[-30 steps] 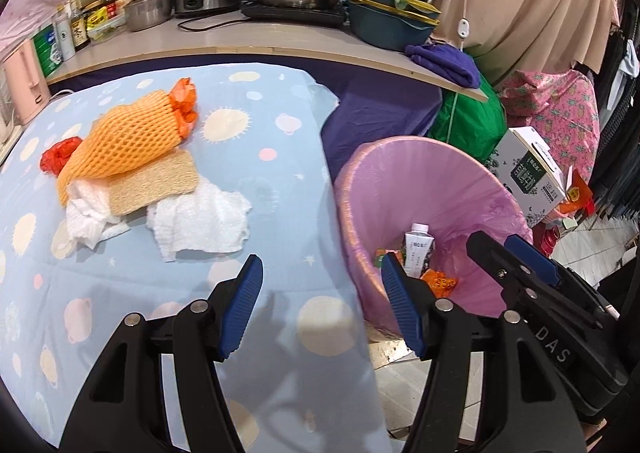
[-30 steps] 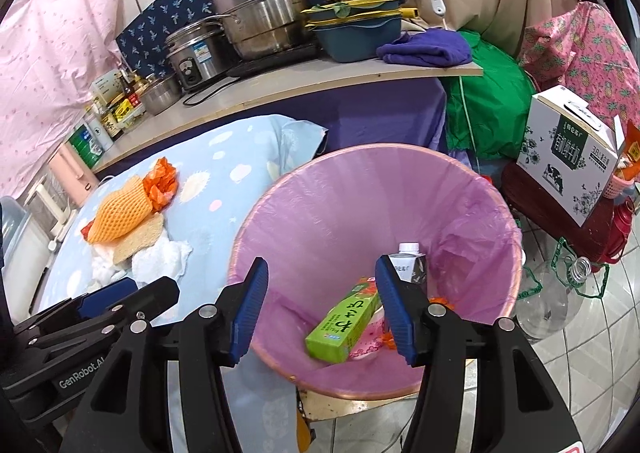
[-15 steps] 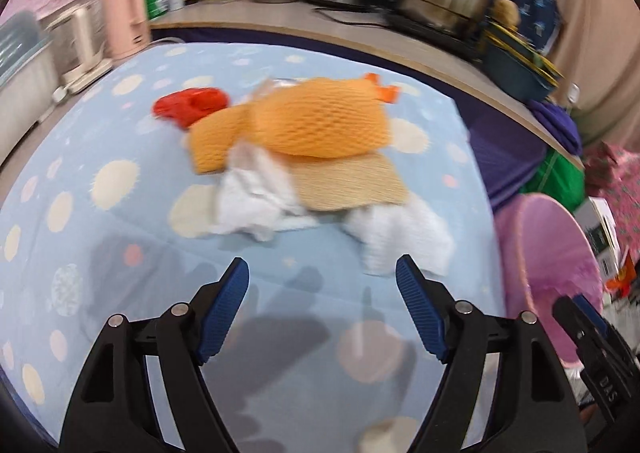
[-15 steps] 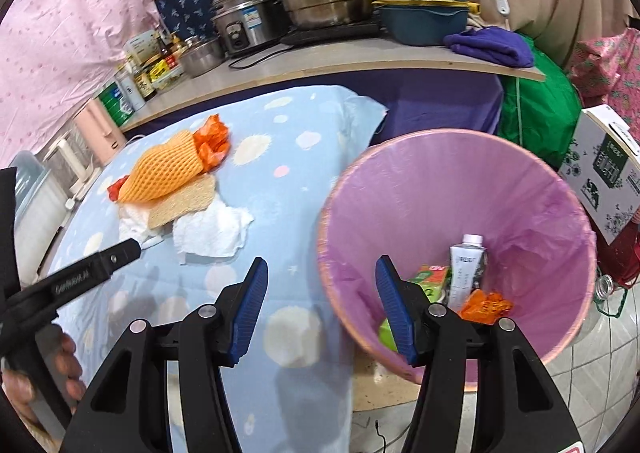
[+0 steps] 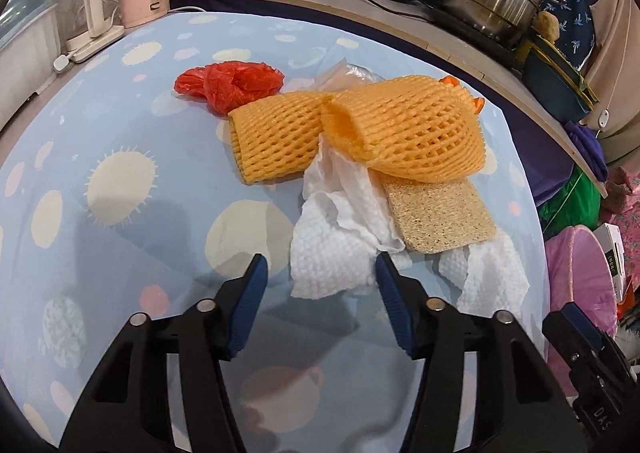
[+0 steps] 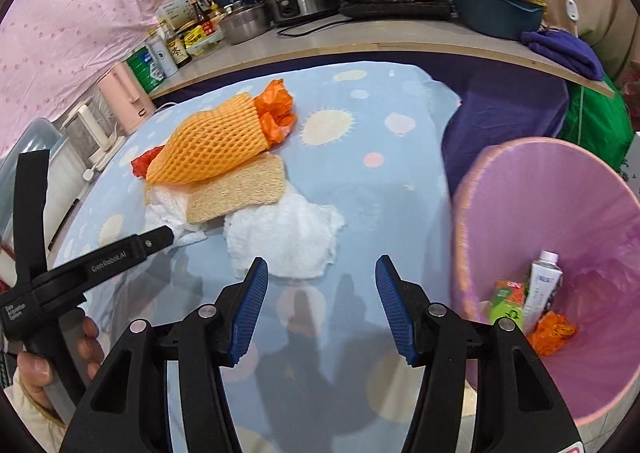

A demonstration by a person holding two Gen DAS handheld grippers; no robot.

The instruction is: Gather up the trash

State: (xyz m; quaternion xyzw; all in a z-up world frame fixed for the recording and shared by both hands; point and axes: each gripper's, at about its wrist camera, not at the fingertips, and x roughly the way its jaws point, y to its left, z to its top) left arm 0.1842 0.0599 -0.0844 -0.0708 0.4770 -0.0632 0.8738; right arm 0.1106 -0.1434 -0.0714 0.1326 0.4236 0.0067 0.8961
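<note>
Paper towel [image 5: 332,261] between closing left jaws, untouched

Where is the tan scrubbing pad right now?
The tan scrubbing pad lies on the blue tablecloth, tucked under the orange foam net and resting on the white paper towels; in the right wrist view it sits left of the pink bin.

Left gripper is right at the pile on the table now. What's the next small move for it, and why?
Probably ease the left gripper slightly forward and let it close on the near crumpled white paper towel. Its jaws are closing, the towel's edge sits between the blue pads, not yet pinched, and it lies in front of the orange foam nets. The pink-lined trash bin waits beside the table.
</note>
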